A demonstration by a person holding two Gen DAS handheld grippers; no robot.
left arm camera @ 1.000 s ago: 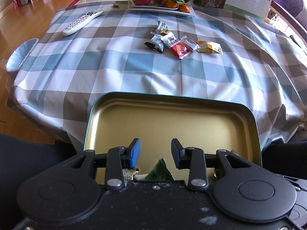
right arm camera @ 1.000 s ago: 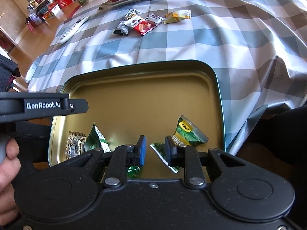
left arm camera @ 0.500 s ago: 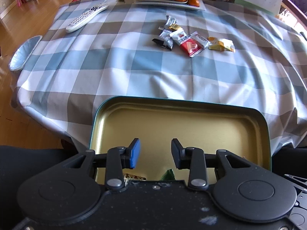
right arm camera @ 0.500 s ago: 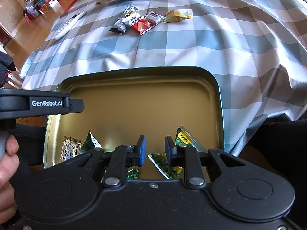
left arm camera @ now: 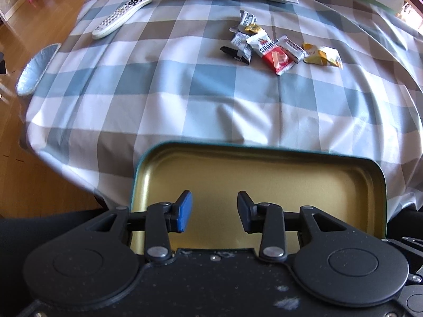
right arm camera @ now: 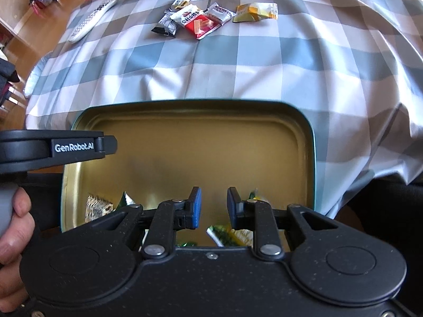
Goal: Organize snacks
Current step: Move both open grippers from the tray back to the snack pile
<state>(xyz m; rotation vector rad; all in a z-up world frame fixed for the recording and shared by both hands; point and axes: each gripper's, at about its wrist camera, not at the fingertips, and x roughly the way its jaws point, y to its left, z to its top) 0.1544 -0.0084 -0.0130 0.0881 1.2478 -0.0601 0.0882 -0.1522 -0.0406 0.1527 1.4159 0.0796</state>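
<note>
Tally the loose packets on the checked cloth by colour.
Red-and-white packet: 1
Yellow packet: 1
White or grey packets: 3
Small gold packet: 1
Total: 6, if the black bit under one grey packet is that packet's own end; I cannot tell.

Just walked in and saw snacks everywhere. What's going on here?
A person holds two grippers over a gold tin at the table edge. The left gripper is opening and the right gripper is slightly open, both with nothing between the fingers. Some packets are in the tin; more snacks lie on the tablecloth.
</note>
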